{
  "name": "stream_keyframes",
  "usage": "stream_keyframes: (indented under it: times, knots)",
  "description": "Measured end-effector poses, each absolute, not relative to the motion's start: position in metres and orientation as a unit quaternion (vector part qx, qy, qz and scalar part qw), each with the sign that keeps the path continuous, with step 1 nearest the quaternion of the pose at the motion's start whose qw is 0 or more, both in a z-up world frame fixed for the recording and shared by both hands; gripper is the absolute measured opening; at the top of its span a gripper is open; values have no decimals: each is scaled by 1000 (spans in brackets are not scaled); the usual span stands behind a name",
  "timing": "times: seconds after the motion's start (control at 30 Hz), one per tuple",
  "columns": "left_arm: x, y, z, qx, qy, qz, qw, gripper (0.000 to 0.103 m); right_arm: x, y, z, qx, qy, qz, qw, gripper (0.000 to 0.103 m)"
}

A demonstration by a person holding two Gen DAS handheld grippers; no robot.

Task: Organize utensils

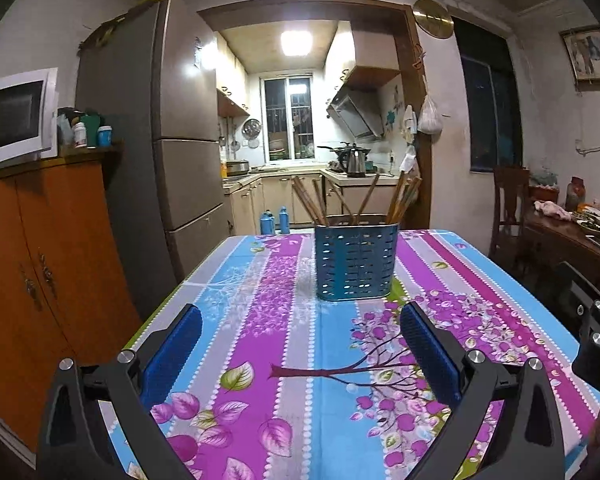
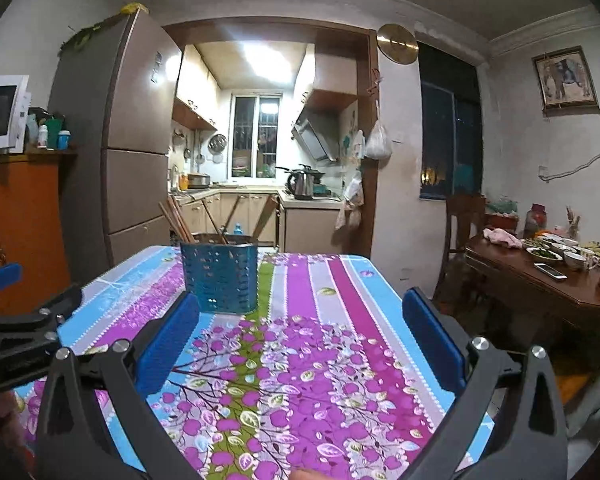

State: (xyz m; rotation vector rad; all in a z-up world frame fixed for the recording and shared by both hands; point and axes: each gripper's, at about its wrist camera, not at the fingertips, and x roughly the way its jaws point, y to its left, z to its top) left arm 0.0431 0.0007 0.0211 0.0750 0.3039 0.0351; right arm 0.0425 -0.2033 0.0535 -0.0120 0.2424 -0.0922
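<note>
Progress: the chopsticks [image 1: 318, 200] all stand in the blue holder [image 1: 356, 260]; no loose utensil shows on the tabletop [image 1: 260, 360], so the sorting looks done or not begun.
Holder: upright, mid-tabletop, toward the far edge.
Left gripper [image 1: 300, 356]: spread wide, holding nothing, well short of the holder.
Right gripper [image 2: 300, 344]: spread wide, holding nothing; holder ahead and left.
Surroundings: fridge [image 1: 180, 120], cabinet [image 1: 40, 260], dining table [image 2: 540, 280] with dishes at right.
Obstacles: none between grippers and holder.
</note>
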Motion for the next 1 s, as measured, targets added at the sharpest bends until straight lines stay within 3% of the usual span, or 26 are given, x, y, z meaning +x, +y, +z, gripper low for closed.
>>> stream_keyframes:
  times: [1.0]
  knots:
    - [22,16,27,14,124,19,992,99,34,-189,42,-3,128,-53,990,98]
